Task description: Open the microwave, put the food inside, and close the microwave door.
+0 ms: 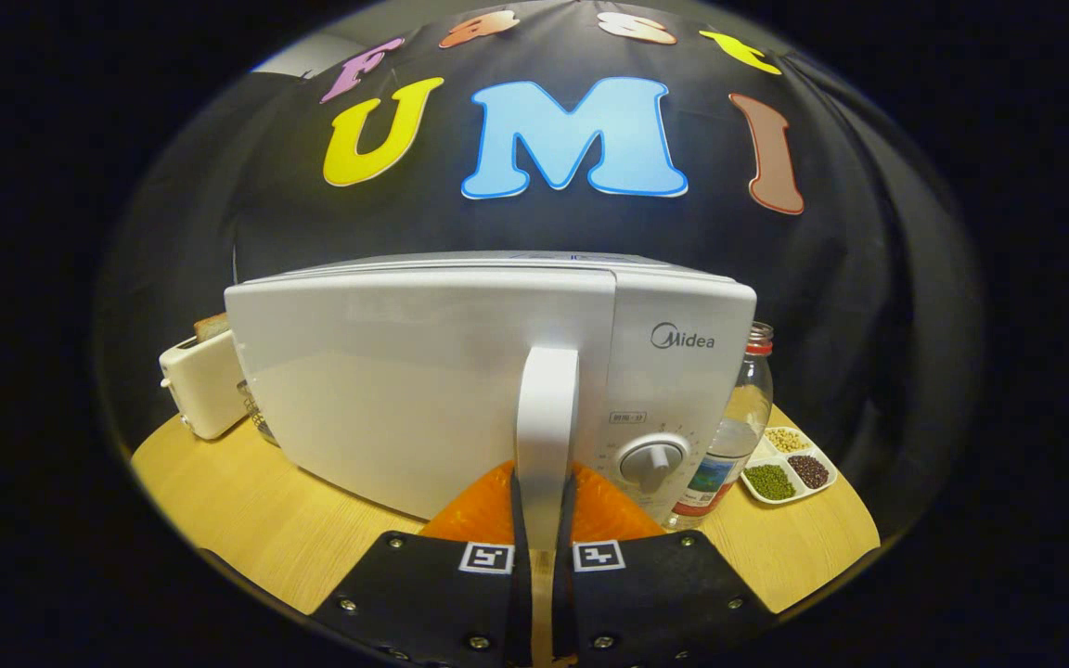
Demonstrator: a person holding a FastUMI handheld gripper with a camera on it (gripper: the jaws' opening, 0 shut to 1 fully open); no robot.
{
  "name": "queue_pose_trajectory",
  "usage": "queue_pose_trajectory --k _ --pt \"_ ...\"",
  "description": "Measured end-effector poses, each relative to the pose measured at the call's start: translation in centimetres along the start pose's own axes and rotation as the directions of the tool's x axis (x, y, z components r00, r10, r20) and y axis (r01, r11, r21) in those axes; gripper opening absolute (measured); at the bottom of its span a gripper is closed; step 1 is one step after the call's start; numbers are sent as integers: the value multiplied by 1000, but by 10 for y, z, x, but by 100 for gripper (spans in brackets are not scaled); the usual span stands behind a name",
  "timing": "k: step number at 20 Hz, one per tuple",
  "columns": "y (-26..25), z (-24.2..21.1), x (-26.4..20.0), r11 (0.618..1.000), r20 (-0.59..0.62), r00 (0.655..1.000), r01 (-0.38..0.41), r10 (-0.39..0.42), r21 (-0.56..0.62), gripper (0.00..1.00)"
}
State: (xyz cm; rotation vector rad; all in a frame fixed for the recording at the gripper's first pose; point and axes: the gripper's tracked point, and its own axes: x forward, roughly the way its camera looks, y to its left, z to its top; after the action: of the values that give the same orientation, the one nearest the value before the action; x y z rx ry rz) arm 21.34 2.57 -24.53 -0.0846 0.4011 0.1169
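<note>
The hand-held gripper (542, 506) clamps the microwave (488, 390) door handle (546, 417).

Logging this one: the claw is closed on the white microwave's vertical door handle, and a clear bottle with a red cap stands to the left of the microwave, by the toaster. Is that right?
One detail is off. In the gripper view the clear bottle with a red cap stands to the right of the white microwave, beside the divided dish of beans, not by the cream toaster. The claw is indeed closed on the vertical door handle.

A black cloth wall (869, 306) hangs in folds behind a round, light wooden table (247, 501).
</note>
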Motion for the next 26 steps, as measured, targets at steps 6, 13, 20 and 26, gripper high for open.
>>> queue_pose_trajectory --k 6,13,20,26 --pt "26 -15 -46 999 -13 999 -43 43 2 9" --pt "71 -31 -99 996 -56 994 -93 93 12 19" --pt "119 -46 -143 987 -89 985 -154 151 -37 21" --pt "155 -52 -171 982 -98 980 -182 176 -49 21"
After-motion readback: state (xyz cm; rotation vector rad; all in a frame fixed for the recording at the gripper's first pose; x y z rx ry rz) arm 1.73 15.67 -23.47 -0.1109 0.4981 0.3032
